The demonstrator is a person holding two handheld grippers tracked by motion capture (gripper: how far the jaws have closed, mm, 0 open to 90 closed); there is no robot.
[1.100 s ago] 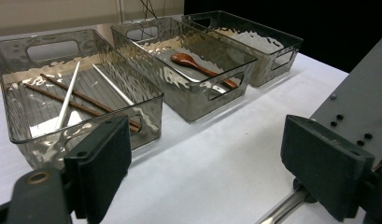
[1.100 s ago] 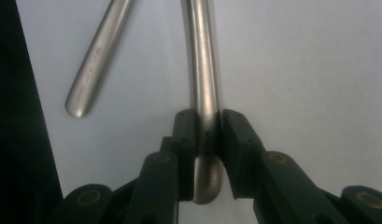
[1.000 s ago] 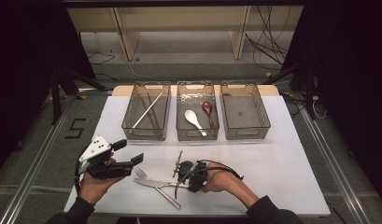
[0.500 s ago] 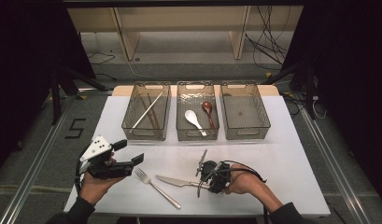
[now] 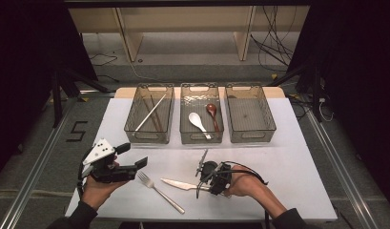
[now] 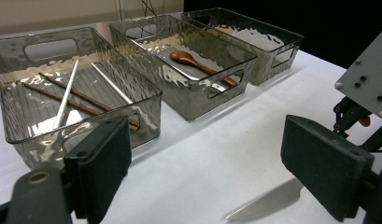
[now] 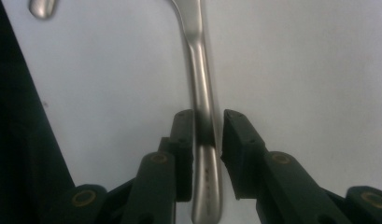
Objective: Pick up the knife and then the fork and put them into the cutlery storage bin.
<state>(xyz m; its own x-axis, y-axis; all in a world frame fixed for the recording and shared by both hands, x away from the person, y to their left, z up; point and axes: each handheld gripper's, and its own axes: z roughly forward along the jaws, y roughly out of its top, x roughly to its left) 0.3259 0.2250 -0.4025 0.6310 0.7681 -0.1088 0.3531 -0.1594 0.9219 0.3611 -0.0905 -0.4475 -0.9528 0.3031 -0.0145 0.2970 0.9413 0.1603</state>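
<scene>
Right tongs straddle the knife handle on the bench, jaws just easing apart, while left tongs wait spread; next, a firmer pinch before lifting toward the far trays.

Glossy bare metal knife and fork on a matt white table; three rippled, smoky clear plastic bins; matt black gripper pads.

Three clear bins stand in a row at the far side of the white table. The left bin holds chopsticks, the middle bin a white spoon and a brown spoon. A fork lies near the front edge
</scene>
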